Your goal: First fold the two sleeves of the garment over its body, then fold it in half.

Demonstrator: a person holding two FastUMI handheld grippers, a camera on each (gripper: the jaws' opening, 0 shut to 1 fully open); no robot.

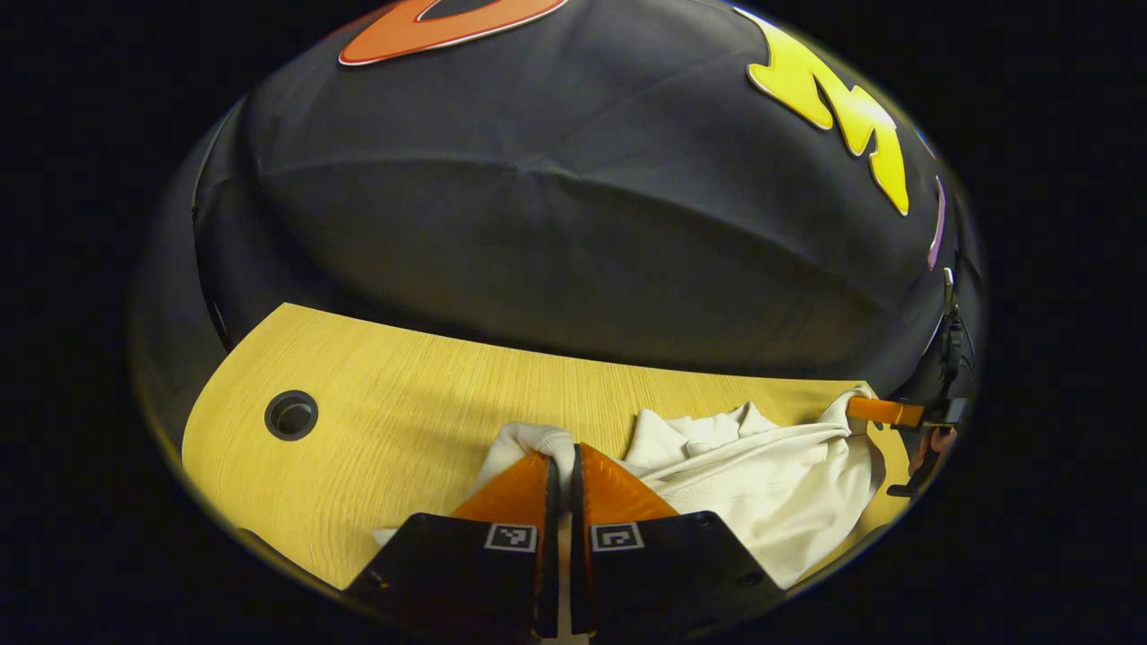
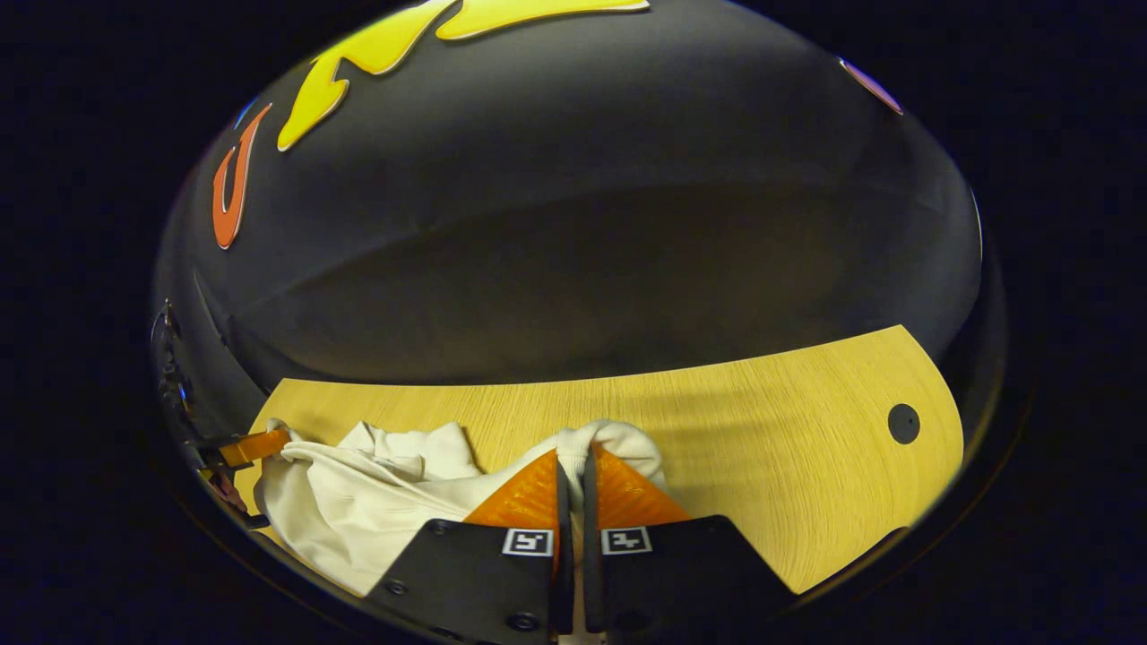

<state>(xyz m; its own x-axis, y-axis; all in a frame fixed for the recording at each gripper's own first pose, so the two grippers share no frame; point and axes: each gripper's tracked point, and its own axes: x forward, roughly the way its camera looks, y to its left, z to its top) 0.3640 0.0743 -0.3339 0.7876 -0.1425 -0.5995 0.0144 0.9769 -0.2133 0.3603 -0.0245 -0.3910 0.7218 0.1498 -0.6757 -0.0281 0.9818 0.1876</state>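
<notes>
Left claw [image 1: 563, 466] clamped on a bunched edge of the white garment [image 1: 762, 484], right claw [image 2: 573, 470] clamped on another edge; garment lies crumpled between them on the wooden worktop [image 1: 403, 403], cable hole [image 1: 291, 415] nearby

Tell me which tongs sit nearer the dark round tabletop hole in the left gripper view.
Left. Left tongs clamp the white cloth garment right of the dark round hole; right tongs clamp it farther right again.
</notes>
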